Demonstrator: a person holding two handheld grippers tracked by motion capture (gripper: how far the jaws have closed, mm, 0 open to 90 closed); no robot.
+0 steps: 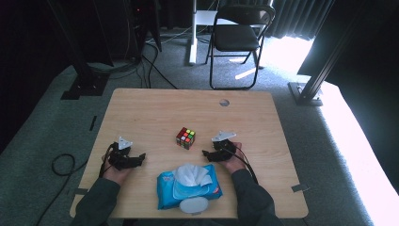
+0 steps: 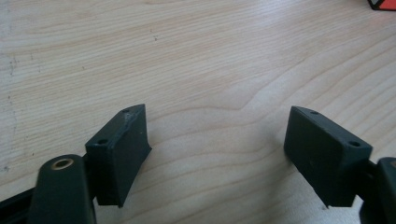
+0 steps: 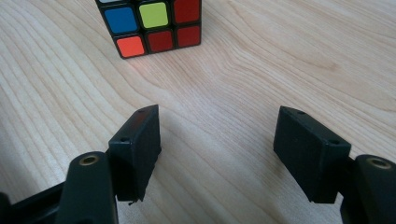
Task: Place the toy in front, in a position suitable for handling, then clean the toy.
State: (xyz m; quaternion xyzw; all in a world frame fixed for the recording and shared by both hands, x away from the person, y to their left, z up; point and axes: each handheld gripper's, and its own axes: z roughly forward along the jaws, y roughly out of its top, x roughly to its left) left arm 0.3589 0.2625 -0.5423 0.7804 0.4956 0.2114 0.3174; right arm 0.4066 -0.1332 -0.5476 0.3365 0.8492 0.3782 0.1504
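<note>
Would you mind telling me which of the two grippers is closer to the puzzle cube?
The right gripper: it sits just right of the puzzle cube, its open fingers aimed at it. The left gripper rests farther off, near the table's left edge.

Left gripper (image 2: pixel 217 154) low over bare wooden table (image 2: pixel 187 56), jaws wide apart, nothing between them, just wood grain. Top right corner: sliver of a black-edged object with red (image 2: pixel 382 3), probably the puzzle cube, too cropped to confirm. Well apart from the jaws.
</note>
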